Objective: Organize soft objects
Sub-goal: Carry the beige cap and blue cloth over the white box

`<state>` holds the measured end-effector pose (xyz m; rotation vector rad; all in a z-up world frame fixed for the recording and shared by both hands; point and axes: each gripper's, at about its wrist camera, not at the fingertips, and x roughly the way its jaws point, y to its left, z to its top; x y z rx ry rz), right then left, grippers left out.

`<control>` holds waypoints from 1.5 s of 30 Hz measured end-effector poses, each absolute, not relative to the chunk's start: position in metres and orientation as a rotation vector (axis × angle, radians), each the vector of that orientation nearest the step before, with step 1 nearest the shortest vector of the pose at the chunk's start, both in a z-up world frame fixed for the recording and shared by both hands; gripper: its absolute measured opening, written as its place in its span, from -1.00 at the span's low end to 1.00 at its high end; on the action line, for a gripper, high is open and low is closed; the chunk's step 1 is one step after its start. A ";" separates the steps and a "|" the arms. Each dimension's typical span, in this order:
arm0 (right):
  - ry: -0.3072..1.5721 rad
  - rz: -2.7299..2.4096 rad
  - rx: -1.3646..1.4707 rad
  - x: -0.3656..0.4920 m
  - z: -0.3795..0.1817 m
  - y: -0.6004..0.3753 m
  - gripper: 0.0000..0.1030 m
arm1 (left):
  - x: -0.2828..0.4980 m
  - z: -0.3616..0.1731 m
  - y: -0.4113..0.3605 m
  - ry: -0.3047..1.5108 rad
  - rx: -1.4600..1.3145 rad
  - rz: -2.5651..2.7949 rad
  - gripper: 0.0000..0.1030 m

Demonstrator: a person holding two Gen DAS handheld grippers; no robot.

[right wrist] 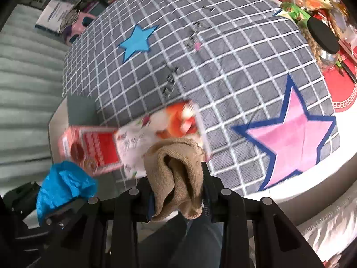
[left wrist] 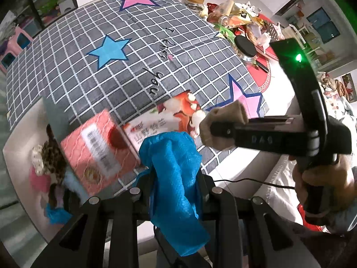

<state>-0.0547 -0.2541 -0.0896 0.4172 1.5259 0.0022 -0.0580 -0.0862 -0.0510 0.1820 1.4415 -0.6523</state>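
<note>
We have the left gripper (left wrist: 176, 178) clamped on a crumpled blue plastic cover (left wrist: 176, 178), which hangs down between its fingers above the near edge of the table (left wrist: 241, 169). The right gripper (right wrist: 178, 181) is closed on a folded beige sock (right wrist: 176, 178), held just beside the blue piece and over the same edge. Beneath both lies a grey checked cloth (left wrist: 89, 84) with pink and blue stars, covering most of the tabletop. On its near edge rest a pink box (left wrist: 98, 149) and, touching it, a white box (left wrist: 169, 116) printed with red fruit. At the table's near left corner sits a small heap of soft things (left wrist: 48, 165), too blurred for us to sort. Jars and wrappers (left wrist: 236, 20) crowd the far right corner.
</note>
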 end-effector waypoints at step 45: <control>1.557 0.498 0.029 -0.041 -0.060 0.003 -0.32 | -0.090 -0.074 0.151 1.400 -0.196 -0.002 -0.44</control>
